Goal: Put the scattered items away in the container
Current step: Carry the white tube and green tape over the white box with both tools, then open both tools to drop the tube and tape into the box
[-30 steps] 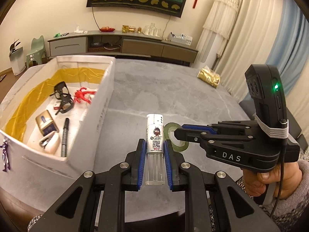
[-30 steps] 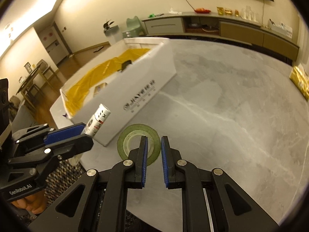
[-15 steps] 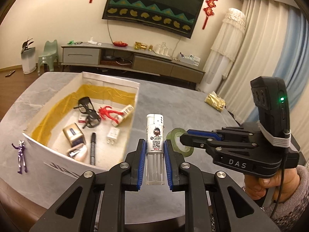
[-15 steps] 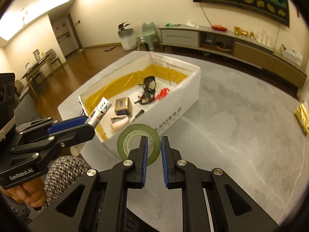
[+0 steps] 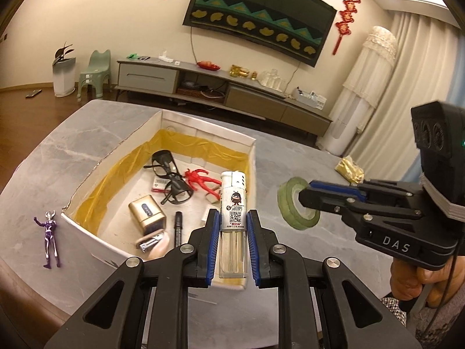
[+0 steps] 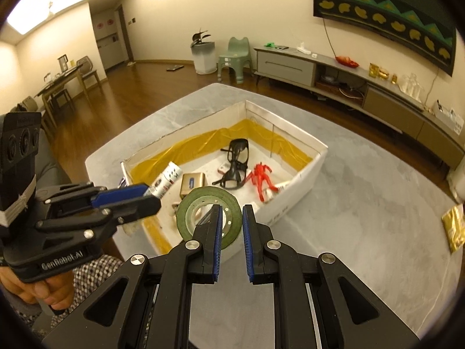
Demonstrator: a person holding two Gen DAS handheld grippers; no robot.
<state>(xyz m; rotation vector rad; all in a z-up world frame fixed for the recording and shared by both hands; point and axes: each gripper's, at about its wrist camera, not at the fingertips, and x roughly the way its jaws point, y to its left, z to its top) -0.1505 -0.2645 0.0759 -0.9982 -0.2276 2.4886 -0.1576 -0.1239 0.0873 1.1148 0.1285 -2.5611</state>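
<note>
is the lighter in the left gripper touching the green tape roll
Apart. The left wrist view shows the lighter clamped upright in the left gripper, with bare table between it and the green tape roll.

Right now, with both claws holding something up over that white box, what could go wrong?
The right gripper holds the green tape roll only by one side of its ring, near the white box wall; released there, it might roll off outside. The left gripper could drop the lighter onto the black glasses already inside. The purple figure lies apart on the table and could be overlooked.
</note>
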